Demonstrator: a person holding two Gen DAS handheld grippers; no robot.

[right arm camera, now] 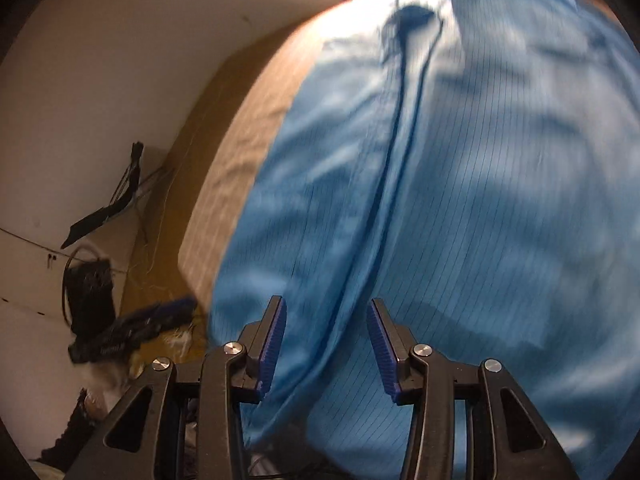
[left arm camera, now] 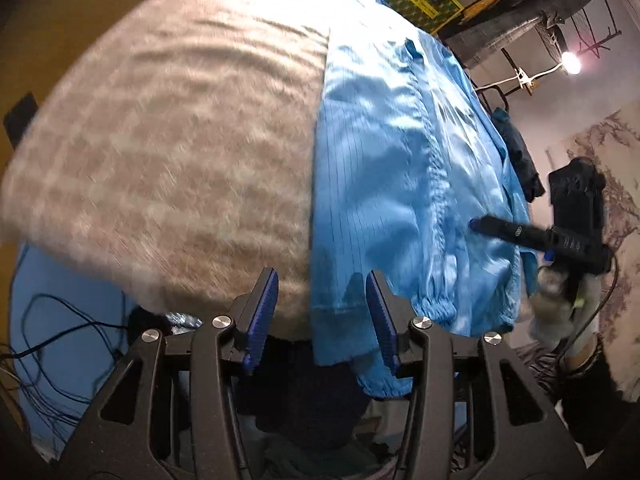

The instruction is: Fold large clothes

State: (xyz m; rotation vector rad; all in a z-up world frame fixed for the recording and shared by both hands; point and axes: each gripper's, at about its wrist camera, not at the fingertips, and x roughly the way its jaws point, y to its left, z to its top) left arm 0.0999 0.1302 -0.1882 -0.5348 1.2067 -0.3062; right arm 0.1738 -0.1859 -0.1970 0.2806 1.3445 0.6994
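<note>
The left gripper (left arm camera: 322,316) has its jaws apart w/ nothing held; the hem edge of the blue garment (left arm camera: 400,184) shows between the two blue pads (left arm camera: 264,312), but they do not press on it. The right gripper (right arm camera: 326,344) is also open and empty, and it hangs just over the same garment, above a long fold line (right arm camera: 400,184) that runs away from it down the cloth. In the left wrist view the right gripper is seen from the side, over the far edge of the cloth, in a gloved hand (left arm camera: 560,300).

The garment lies spread on the bed, on a grey-beige checked blanket (left arm camera: 160,152). It covers approx. the right part of the surface, and one elastic cuff (left arm camera: 436,308) hangs over the near edge. It looks like one long fold is already made, since the cloth is narrow w/ a straight left edge. I think both grippers are open because they are between grasps, i.e. looking for the next corners. The views are blurred, so small details I cannot tell. Cables (left arm camera: 60,320) lie on the floor below, not near the work.
</note>
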